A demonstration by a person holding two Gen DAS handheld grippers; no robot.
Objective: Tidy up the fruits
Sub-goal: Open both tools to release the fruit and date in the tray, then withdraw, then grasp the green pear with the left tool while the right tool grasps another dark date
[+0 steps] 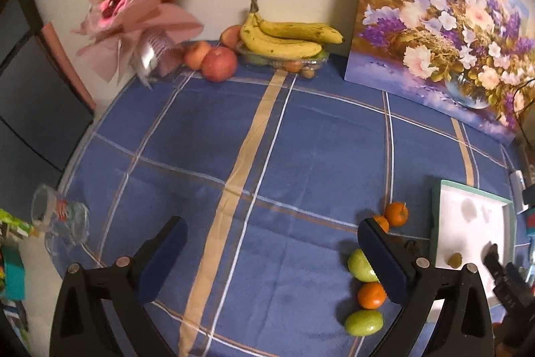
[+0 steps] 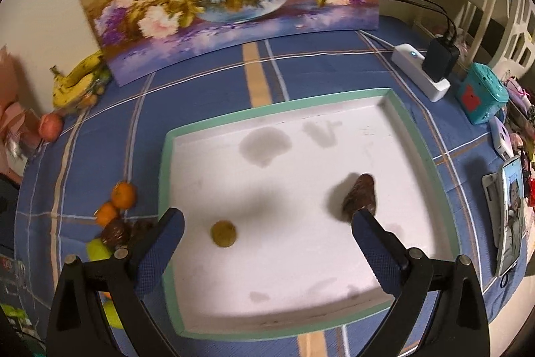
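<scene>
**Two grippers, jaws wide, nothing held**

Over the white tray (image 2: pixel 418 136) hangs the right gripper (image 2: pixel 267 223), jaws spread and empty. Inside the tray lie a small yellowish fruit (image 2: pixel 223 233) and a dark brown one (image 2: pixel 360 194), well apart. The left gripper (image 1: pixel 271 236) hovers above the blue checked worktop (image 1: pixel 234 139), jaws open too. Beside its right jaw sit green fruits (image 1: pixel 363 322) and oranges (image 1: pixel 396 213). Bananas (image 1: pixel 284 37) and apples (image 1: pixel 219 62) wait by the wall.

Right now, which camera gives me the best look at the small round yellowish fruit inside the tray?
The right wrist view: the yellowish fruit lies unobstructed on the white floor of the tray, between the open fingers. The left wrist view shows it only tiny, near the frame's right edge.
</scene>
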